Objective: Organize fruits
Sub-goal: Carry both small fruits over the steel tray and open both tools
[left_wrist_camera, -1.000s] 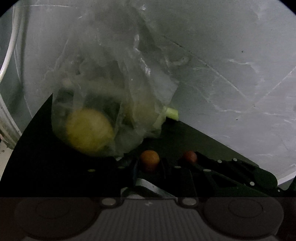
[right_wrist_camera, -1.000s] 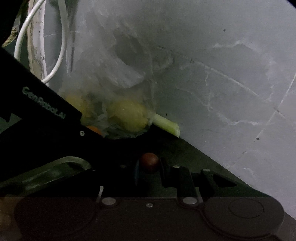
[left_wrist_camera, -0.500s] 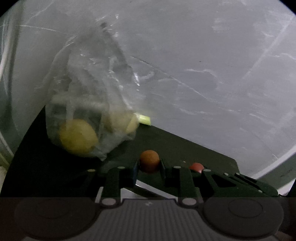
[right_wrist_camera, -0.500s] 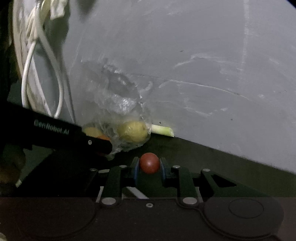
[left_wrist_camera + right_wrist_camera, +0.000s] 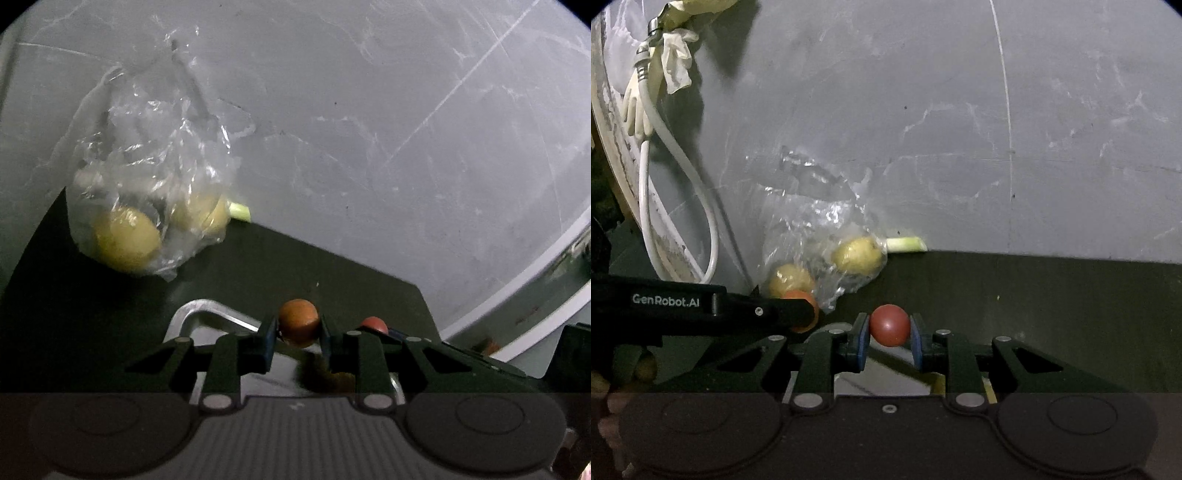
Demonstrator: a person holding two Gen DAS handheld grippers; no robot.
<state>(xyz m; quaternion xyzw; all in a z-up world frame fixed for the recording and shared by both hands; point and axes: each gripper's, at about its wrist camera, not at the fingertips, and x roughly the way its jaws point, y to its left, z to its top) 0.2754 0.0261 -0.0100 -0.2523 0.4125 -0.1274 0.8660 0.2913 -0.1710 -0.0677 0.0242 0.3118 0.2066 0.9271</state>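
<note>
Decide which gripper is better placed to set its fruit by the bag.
Left, probably: the left gripper holds its orange fruit beside the bag; the right gripper with the red fruit sits farther off.

A grey plastered wall fills the background, scuffed with pale scratches and thin straight lines. Below it runs a dark, almost black counter surface, dimly lit. At the left of the right wrist view, a white hose loops down beside a pale rag knotted near a metal fitting.
</note>
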